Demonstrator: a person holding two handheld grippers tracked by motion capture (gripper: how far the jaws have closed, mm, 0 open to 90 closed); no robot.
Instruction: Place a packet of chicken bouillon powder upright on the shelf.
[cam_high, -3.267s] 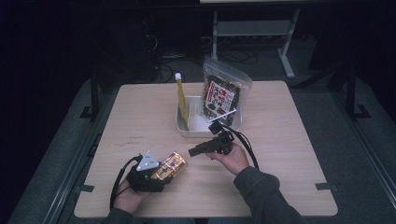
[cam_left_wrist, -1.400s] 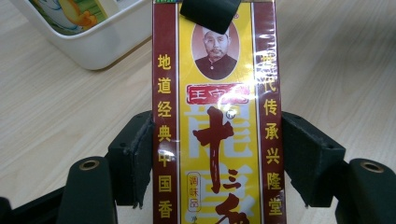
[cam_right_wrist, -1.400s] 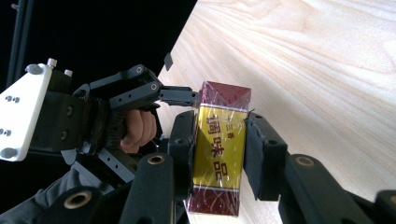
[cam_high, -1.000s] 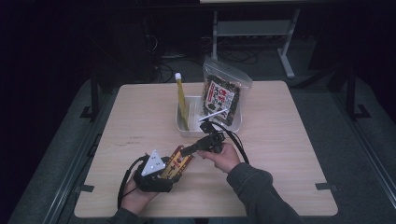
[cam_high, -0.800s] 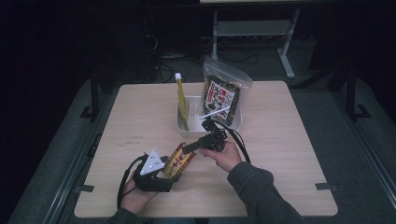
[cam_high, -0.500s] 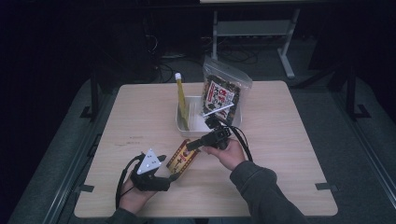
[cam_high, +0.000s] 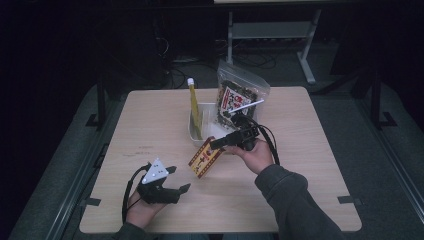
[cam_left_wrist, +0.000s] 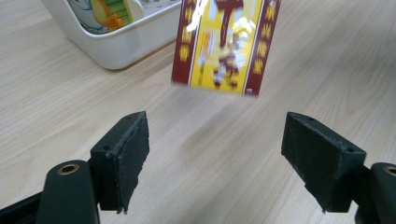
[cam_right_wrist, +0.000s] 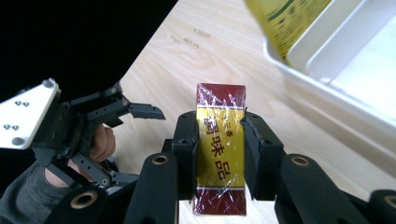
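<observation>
My right gripper (cam_right_wrist: 219, 158) clamped on red-yellow packet (cam_high: 205, 158), mid-frame, lifted off table. Left gripper (cam_high: 175, 180) jaws apart, empty, lower left. Handover done, I judge; next, carry packet to white bin (cam_high: 212, 131) above.

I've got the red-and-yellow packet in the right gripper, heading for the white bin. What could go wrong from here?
1. The right gripper pinches the red-and-yellow packet across its glossy wrapper, most of it hanging free; it may slip or swing.
2. The white bin already holds a yellow pack and a snack bag; the packet could knock them or catch the rim.
</observation>
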